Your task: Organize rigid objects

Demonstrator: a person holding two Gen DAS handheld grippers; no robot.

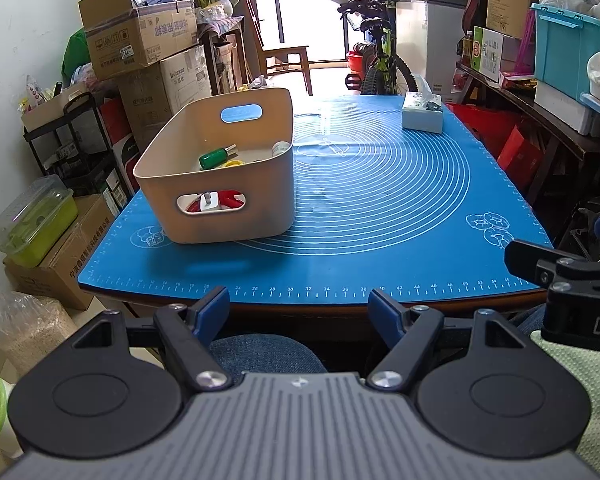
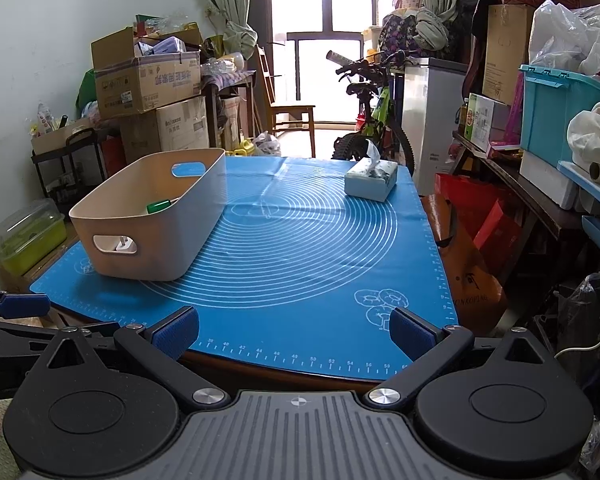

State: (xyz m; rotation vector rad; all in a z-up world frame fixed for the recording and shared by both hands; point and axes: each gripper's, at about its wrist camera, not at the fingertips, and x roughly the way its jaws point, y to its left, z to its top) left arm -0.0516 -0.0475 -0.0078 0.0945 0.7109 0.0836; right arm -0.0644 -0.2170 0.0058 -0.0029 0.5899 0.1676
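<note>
Both my left gripper [image 1: 299,306] and right gripper [image 2: 294,332] hang released, nearer me than the beige bin [image 1: 204,216] holding a green-handled screwdriver [image 1: 214,157].

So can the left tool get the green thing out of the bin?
Probably yes. The left tool is open and empty, the bin has no lid, and the green thing lies on top inside it. It must reach over the wall.
</note>
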